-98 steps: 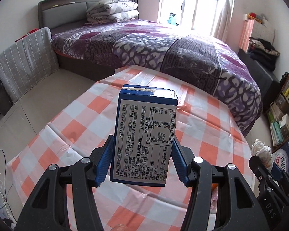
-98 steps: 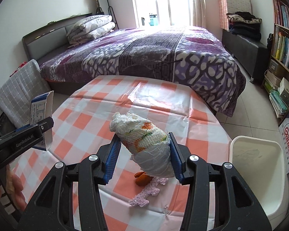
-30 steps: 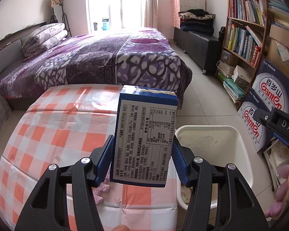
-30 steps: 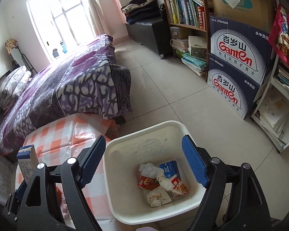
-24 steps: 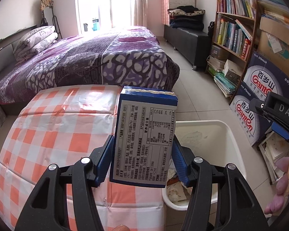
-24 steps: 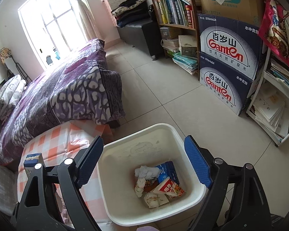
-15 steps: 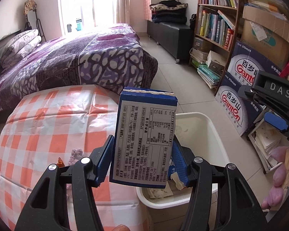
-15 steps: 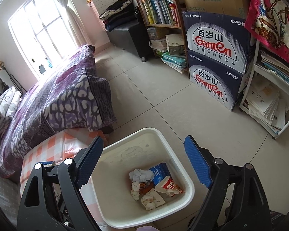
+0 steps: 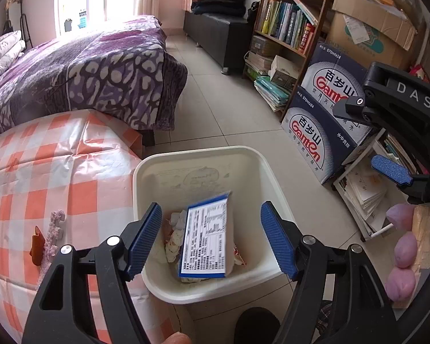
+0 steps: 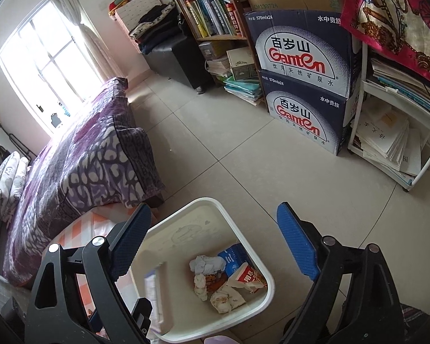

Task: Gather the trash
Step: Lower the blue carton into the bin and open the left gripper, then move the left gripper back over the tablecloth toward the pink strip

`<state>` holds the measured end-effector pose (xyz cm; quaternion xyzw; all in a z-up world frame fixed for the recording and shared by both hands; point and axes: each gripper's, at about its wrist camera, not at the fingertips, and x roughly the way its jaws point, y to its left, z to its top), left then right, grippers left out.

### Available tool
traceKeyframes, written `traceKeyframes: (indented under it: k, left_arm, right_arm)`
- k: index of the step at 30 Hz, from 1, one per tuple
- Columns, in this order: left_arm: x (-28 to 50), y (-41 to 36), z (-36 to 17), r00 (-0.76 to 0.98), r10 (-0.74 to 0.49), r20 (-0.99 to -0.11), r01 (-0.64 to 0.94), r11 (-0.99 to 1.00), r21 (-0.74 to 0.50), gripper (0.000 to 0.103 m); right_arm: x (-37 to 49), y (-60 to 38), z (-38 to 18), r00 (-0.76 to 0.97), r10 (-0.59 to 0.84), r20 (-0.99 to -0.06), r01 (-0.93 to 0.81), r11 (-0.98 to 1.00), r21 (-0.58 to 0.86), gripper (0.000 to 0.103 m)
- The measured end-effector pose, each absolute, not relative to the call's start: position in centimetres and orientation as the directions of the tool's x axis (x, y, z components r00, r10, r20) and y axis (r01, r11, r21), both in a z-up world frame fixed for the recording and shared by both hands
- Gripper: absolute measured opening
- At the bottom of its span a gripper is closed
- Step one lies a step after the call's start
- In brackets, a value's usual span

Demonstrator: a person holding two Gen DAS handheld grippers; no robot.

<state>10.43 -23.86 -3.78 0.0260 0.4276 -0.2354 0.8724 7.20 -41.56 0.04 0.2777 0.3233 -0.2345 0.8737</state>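
Note:
My left gripper (image 9: 210,209) hangs over the white bin (image 9: 197,154), its jaws opening. The blue carton (image 9: 205,240) with a white printed label is blurred and loose between the blue pads, touching neither, inside the bin's mouth. In the right wrist view the same carton (image 10: 156,295) is a blur at the bin's left wall. My right gripper (image 10: 213,209) is also above the bin (image 10: 261,269), its jaws opening with nothing between them. Crumpled wrappers and tissue (image 10: 223,275) lie on the bin floor. A pink scrap (image 9: 53,232) and an orange bit (image 9: 37,243) lie on the checked table (image 9: 57,172).
The bin stands on the tiled floor against the table's right edge. A purple bed (image 9: 94,68) lies behind the table. Two stacked Ganten boxes (image 10: 304,86), a bookshelf (image 9: 286,28) and a white rack of papers (image 10: 392,143) line the right side.
The left jaws have spread and the carton has dropped out of them into the bin. Both views have swung further over the bin, and the right jaws stand slightly wider.

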Motion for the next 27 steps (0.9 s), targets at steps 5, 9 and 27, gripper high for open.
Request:
traceKeyframes:
  k: [5, 9, 27]
  left_arm:
    - [10.4, -23.4, -3.8, 0.524, -0.381, -0.762, 0.426, 0.892, -0.154, 0.073]
    - [10.4, -22.7, -3.7, 0.538, -0.357, -0.764, 0.413, 0.901, -0.131, 0.074]
    - [12.9, -13.9, -8.3, 0.483, -0.078, -0.872, 0.246, 0.968, 0.05, 0.074]
  right_arm:
    - [7.3, -41.6, 0.0, 0.681, -0.225, -0.697, 0.59, 0.733, 0.34, 0.088]
    - [7.5, -41.2, -0.1, 0.68, -0.217, -0.701, 0.586, 0.735, 0.341, 0.09]
    - [10.8, -35.7, -2.2, 0.621, -0.103, -0.777, 0.502, 0.814, 0.293, 0.092]
